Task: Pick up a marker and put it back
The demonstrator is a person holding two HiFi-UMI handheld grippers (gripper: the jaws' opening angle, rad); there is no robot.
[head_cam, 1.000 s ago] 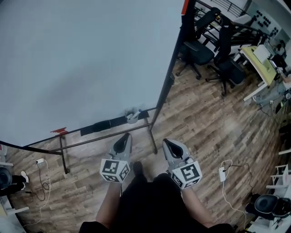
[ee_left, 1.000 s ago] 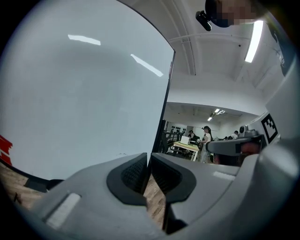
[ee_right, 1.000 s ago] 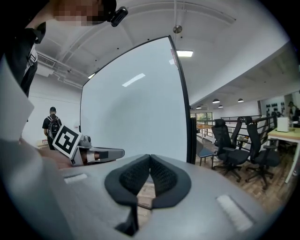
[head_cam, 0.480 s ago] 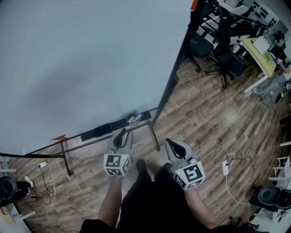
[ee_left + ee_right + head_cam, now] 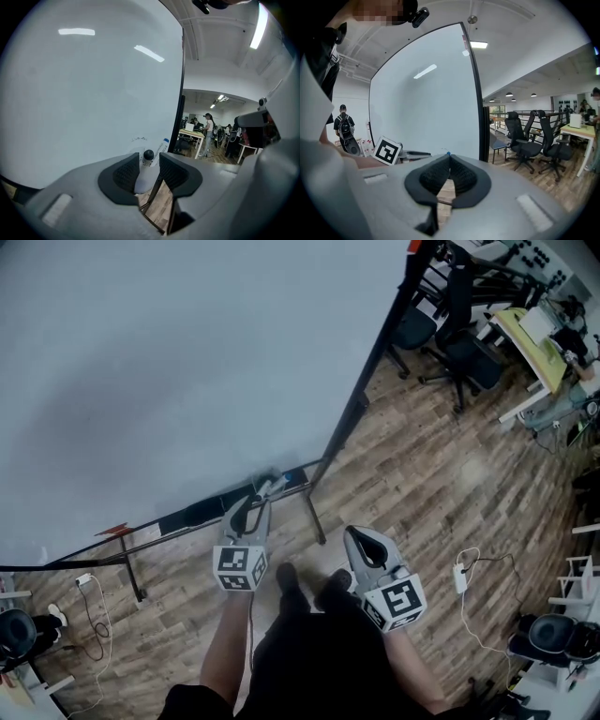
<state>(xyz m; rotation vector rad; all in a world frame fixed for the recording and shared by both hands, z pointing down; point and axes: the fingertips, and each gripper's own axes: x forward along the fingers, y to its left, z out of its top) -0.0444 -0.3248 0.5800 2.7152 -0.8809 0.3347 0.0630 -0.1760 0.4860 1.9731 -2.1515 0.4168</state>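
A white holder (image 5: 269,486) sits at the right end of the whiteboard's tray (image 5: 192,513). In the left gripper view the holder (image 5: 142,182) carries a black-capped marker (image 5: 148,154) and a white marker with a blue cap (image 5: 162,144). My left gripper (image 5: 250,507) points at it from just short of the tray. Its jaws have just been opening, and the left gripper (image 5: 149,163) stands open with the holder showing through the gap, untouched by the pads. My right gripper (image 5: 362,540) hangs lower right, away from the tray; the right gripper (image 5: 449,158) is shut with nothing in it.
The whiteboard (image 5: 187,362) on its black stand (image 5: 317,521) fills the left. Office chairs (image 5: 450,343) and a desk (image 5: 539,329) stand at the upper right. Cables (image 5: 466,579) lie on the wooden floor, and a red piece (image 5: 114,530) sits on the tray's left.
My left gripper has gone forward and down towards the holder on the tray, and its jaws have opened. The right gripper has barely shifted and stays shut.
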